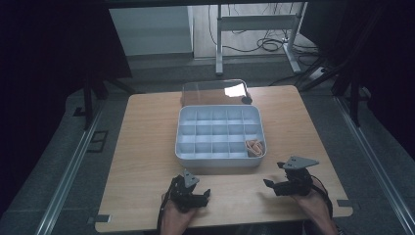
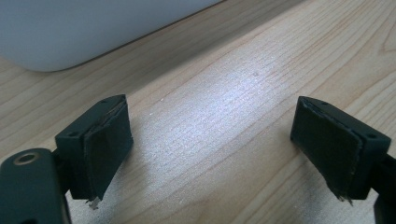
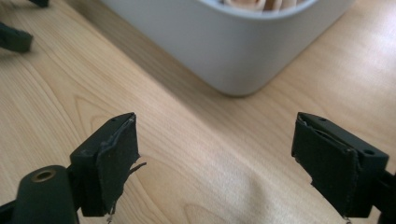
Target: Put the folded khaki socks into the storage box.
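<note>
Both grippers rest low on the desk (image 1: pixel 147 147), jaws spread and empty. Ahead of the right gripper (image 1: pixel 275 182), the nearer one, a tan item (image 1: pixel 254 147) lies in the compartment tray's (image 1: pixel 220 161) near-right corner cell; left gripper (image 1: pixel 198 196) sits farther off.

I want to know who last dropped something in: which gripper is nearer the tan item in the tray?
Right. The right gripper sits just below the tray corner holding the tan item; the left gripper sits lower left of it, farther off. Both are open and empty.
</note>
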Tool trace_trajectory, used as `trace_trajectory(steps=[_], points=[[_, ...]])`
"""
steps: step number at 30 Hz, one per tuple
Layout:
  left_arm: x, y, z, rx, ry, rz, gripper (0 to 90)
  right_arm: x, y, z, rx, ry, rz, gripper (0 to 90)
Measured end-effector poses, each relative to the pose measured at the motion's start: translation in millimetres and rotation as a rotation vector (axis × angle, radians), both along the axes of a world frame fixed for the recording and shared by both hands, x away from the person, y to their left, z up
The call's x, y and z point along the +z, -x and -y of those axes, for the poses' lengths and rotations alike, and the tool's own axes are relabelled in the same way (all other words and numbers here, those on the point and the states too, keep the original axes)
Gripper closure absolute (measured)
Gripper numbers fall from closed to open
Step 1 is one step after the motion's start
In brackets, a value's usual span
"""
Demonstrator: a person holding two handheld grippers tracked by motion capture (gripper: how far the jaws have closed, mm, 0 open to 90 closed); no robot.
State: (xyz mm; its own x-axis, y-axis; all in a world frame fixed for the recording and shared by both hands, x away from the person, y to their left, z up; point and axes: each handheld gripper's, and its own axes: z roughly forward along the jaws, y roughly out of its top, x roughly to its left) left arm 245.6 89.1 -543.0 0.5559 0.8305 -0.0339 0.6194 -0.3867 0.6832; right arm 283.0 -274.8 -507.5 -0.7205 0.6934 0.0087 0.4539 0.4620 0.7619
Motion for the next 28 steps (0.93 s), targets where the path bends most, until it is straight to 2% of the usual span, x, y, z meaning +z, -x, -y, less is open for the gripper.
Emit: trace_trajectory(steps=[9, 16, 28], points=[[0.1, 0.0, 0.0, 0.000, 0.000, -0.001, 12.4, -19.1, 1.1, -3.8, 0.000, 0.032, -0.016, 14.2], [0.0, 0.1, 0.0, 0.001, 0.000, 0.000, 12.4, -33.2, -0.6, -7.5, 0.024, 0.051, -0.035, 13.0], [-0.1, -0.1, 0.3, 0.002, -0.001, 0.000, 12.2, -34.7, -0.8, -8.2, 0.037, 0.055, -0.041, 9.6]])
